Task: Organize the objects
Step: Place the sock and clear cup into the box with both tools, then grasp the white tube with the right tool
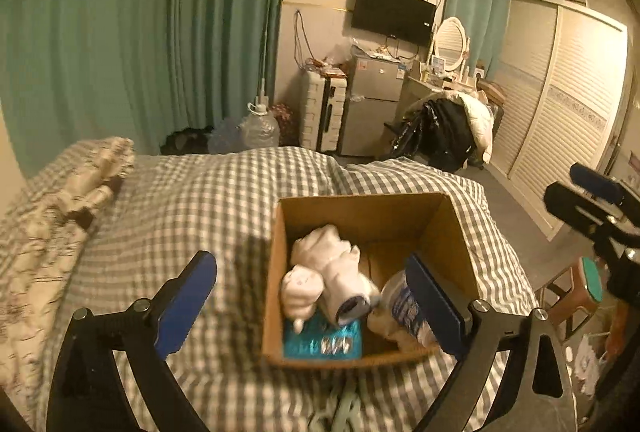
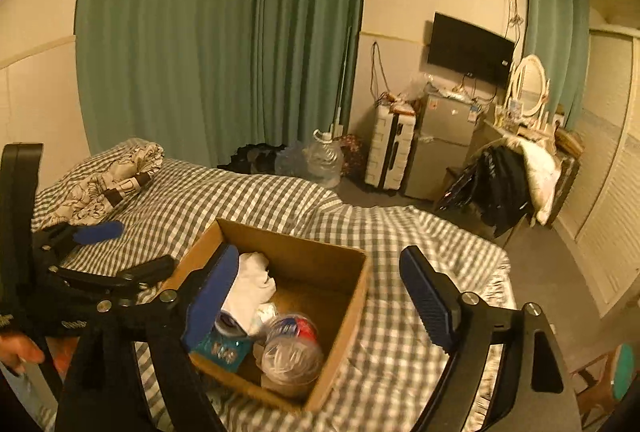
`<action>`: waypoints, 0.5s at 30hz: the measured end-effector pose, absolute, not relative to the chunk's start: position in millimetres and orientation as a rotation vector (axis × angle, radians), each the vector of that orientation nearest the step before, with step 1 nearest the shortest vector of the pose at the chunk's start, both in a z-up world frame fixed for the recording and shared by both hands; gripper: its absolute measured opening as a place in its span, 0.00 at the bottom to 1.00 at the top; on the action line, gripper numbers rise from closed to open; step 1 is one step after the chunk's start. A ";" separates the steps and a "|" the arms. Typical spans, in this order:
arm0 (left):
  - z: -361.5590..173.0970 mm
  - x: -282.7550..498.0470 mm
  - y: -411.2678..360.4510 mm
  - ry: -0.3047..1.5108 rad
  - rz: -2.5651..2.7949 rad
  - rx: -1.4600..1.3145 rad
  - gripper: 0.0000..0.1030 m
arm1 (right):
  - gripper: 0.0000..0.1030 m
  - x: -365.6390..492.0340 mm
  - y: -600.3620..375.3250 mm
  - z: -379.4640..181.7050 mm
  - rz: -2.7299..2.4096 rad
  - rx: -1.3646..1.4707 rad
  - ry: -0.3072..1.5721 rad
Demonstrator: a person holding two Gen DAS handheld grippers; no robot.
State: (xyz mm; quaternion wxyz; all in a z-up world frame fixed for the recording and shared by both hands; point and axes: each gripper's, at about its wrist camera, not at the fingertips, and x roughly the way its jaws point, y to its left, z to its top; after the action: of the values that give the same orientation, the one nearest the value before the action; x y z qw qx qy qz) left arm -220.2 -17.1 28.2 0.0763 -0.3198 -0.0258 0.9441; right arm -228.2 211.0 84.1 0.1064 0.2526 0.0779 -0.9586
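An open, square-cornered cardboard box (image 1: 360,216) sits on the bed's (image 1: 224,191) grey-and-white checked cover. Inside lie a soft white plush toy (image 1: 320,272), a flat teal packet (image 1: 320,342) and a clear round plastic container (image 2: 290,354) with a printed label. The left gripper (image 1: 312,308) and right gripper (image 2: 320,300) both hover over the box, their ribbed blue pads spread wide apart, holding nothing. A crumpled patterned cloth (image 2: 116,171) lies on the bed well apart from the box.
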 end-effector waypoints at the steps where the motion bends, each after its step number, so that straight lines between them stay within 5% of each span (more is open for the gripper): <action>1: 34.3 -207.0 -19.9 -0.071 2.840 -0.952 0.96 | 0.84 -218.4 211.7 89.0 -2.820 0.738 0.233; 15: 48.8 -77.2 -21.2 0.039 2.902 -0.883 1.00 | 0.87 -97.7 194.8 90.5 -2.741 0.741 0.335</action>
State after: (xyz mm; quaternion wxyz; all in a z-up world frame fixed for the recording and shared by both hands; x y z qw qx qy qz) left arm -77.2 -21.2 48.8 0.0541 -0.2908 0.0127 0.9552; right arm -97.7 194.8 90.5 0.1406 0.2565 0.1159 -0.9492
